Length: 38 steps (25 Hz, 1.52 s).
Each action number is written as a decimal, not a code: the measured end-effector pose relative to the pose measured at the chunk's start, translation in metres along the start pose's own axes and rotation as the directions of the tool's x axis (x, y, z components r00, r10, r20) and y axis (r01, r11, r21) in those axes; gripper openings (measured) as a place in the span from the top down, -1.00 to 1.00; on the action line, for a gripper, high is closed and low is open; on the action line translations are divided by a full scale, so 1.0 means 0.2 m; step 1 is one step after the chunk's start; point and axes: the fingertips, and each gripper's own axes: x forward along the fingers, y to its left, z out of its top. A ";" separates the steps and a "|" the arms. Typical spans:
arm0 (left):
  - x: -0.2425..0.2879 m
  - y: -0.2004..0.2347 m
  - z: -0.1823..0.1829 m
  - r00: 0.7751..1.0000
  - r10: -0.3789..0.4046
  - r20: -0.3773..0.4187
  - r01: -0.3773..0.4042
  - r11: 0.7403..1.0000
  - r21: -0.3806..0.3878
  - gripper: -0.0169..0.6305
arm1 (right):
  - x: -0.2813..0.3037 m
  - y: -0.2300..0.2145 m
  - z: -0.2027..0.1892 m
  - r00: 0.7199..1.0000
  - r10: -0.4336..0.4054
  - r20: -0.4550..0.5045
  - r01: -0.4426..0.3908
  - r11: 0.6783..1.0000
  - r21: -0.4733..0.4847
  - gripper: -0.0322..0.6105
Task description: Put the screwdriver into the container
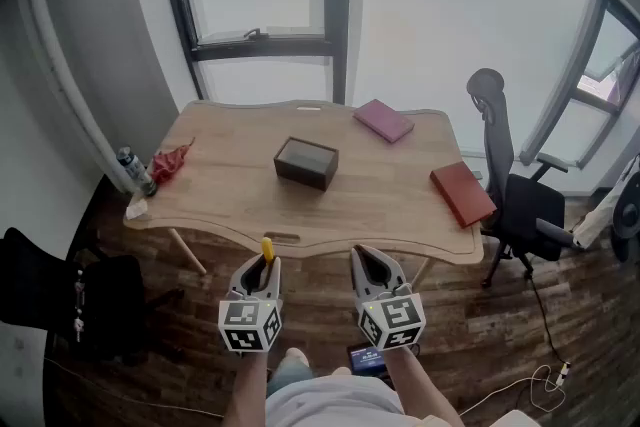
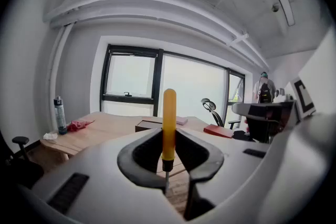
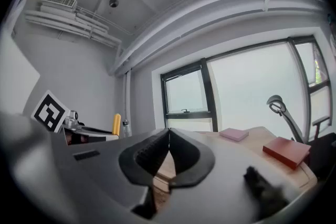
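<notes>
My left gripper (image 1: 266, 265) is shut on a screwdriver (image 2: 168, 124) with a yellow handle; the handle stands upright between the jaws and its tip (image 1: 267, 248) pokes out above them. It hangs in front of the table's near edge, above the floor. The container (image 1: 306, 162), a dark open box, sits in the middle of the wooden table (image 1: 230, 205) and shows beyond the jaws as the container (image 2: 148, 125). My right gripper (image 1: 365, 260) is shut and holds nothing, level with the left one; its own view shows the jaws touching at the gripper (image 3: 168, 134).
A pink book (image 1: 383, 120) lies at the table's far right, a red book (image 1: 462, 192) at its right edge. A spray bottle (image 1: 135, 170) and a red cloth (image 1: 172, 161) sit at the left end. An office chair (image 1: 515, 195) stands right of the table.
</notes>
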 end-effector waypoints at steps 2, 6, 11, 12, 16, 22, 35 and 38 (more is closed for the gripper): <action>0.00 0.00 0.00 1.000 -0.002 -0.002 0.002 1.000 0.002 0.70 | -0.01 -0.01 0.00 1.000 -0.002 0.003 0.002 1.000 0.000 0.80; 0.00 -0.01 0.00 1.000 0.006 -0.001 -0.006 1.000 -0.003 0.70 | -0.03 -0.04 0.01 1.000 -0.003 0.001 0.003 1.000 -0.009 0.80; 0.00 -0.03 0.02 1.000 0.004 0.004 -0.004 1.000 -0.010 0.70 | -0.06 -0.08 0.00 1.000 -0.006 0.006 0.006 1.000 0.009 0.80; 0.01 -0.04 0.02 1.000 0.002 0.003 -0.002 1.000 -0.015 0.70 | -0.05 -0.09 0.00 1.000 0.006 0.012 -0.006 0.999 0.044 0.80; 0.04 -0.05 0.01 0.999 -0.044 0.008 0.045 0.992 -0.121 0.70 | -0.04 -0.10 0.01 0.998 0.042 0.036 -0.046 0.991 0.123 0.79; 0.12 0.00 0.00 1.000 -0.004 -0.011 0.002 0.995 -0.102 0.70 | 0.03 -0.13 -0.01 0.997 0.079 0.011 -0.080 0.988 0.130 0.79; 0.59 0.25 0.09 1.000 0.005 -0.006 -0.005 0.998 -0.060 0.70 | 0.52 -0.36 -0.06 0.999 0.032 -0.019 -0.029 0.988 0.150 0.79; 0.78 0.36 0.13 1.000 -0.009 -0.022 0.008 0.999 -0.047 0.70 | 0.73 -0.42 -0.05 1.000 0.019 -0.019 -0.015 0.985 0.173 0.79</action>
